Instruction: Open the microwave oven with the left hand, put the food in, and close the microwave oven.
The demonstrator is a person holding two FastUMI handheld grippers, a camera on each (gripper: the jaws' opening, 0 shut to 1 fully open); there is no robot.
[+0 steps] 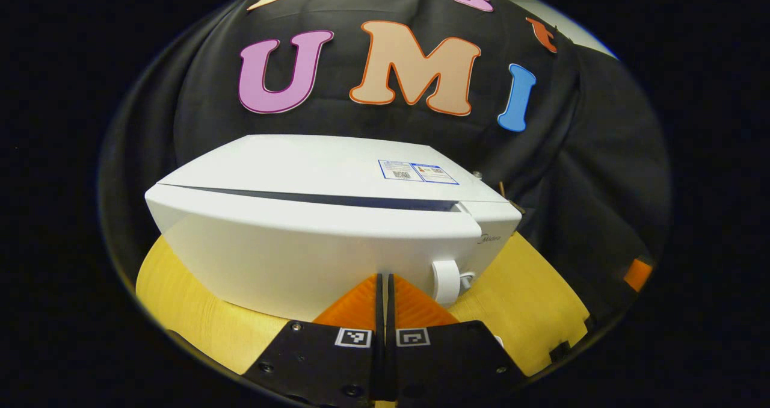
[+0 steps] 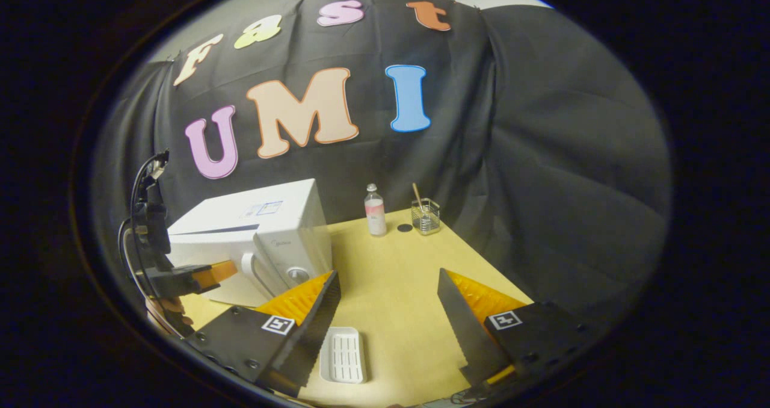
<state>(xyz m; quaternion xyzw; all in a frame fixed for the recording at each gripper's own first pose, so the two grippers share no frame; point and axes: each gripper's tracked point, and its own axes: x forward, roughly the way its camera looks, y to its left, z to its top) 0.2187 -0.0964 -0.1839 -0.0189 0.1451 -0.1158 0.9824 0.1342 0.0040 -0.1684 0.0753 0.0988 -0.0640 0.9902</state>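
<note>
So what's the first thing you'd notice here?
The big white microwave, door closed, sits on the yellow table, right in front of the shut left tongs. At the table's back edge stand a small bottle and a glass cup, and a white tray lies near the open right tongs.

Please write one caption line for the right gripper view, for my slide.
Open right gripper above a white ridged tray on the yellow wooden table, beside the closed white microwave oven.

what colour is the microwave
White, clearest in the left gripper view: microwave.
</note>
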